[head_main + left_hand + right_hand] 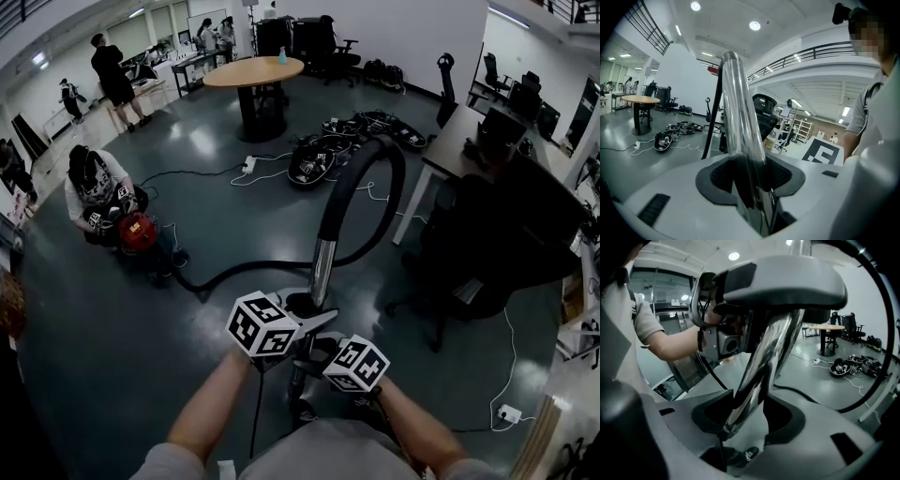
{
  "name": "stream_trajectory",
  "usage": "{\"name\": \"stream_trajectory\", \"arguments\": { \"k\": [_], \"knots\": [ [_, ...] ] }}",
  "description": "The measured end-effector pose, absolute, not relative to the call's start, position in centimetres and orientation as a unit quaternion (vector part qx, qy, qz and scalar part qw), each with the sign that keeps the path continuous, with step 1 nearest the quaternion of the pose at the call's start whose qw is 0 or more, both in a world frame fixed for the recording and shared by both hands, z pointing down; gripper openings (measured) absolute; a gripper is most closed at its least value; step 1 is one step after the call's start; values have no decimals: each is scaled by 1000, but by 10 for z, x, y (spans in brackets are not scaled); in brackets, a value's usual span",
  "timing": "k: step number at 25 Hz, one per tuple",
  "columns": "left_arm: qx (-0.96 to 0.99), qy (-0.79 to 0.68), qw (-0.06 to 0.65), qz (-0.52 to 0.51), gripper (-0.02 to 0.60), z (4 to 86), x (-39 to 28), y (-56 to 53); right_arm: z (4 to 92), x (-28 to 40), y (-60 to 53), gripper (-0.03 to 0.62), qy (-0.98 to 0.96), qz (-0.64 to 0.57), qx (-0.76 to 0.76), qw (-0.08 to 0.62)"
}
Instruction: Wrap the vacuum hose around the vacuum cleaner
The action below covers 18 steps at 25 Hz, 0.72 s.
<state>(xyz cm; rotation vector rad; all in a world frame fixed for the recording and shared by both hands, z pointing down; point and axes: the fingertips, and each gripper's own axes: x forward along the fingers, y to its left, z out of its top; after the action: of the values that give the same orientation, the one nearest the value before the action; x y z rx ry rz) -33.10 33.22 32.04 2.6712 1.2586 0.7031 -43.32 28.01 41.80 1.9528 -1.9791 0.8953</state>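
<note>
**Jaws, left gripper** (751, 187): standing partway apart and pressing on the sides of a metal tube (737, 108), with nothing else between them.
**Jaws, right gripper** (743, 420): likewise partway apart and clamping the same tube lower down, just beneath the left one.

**Item 1, metal tube.** It is standing nearly upright in front of the holder, leaning a little away. The two grips, one above the other, are probably keeping this long stiff piece from swinging under the pull of the hose.

**Item 2, hose** (361, 169). It is black, rising from the tube's top end, arching over to the right, then dropping to the floor (216, 197) and trailing left across it. None of it is lying round the machine, so by my reckoning the wrapping is not yet begun.

**Item 3, vacuum cleaner** (137, 232). This red canister is sitting on the floor well apart from the holder, and as far as I can tell the trailing hose is ending at it. A second person (94, 183) is crouching just behind it. I cannot tell whether they are touching it.

**Note.** Holding the tube end high is probably making slack easier to gather toward the canister.
</note>
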Motion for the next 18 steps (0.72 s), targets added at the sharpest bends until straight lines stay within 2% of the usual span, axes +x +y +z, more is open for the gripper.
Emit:
{"name": "stream_trajectory", "arguments": {
  "k": [4,13,18],
  "knots": [
    [866,438,28,240,170,321,-314,362,419,-416,307,195,-663,309,669,133],
    [837,478,-38,263,183,310,-272,441,409,-370,368,204,-650,309,682,132],
    [833,477,-36,279,184,308,-250,468,414,-351,400,204,-648,316,678,142]
  ]
}}
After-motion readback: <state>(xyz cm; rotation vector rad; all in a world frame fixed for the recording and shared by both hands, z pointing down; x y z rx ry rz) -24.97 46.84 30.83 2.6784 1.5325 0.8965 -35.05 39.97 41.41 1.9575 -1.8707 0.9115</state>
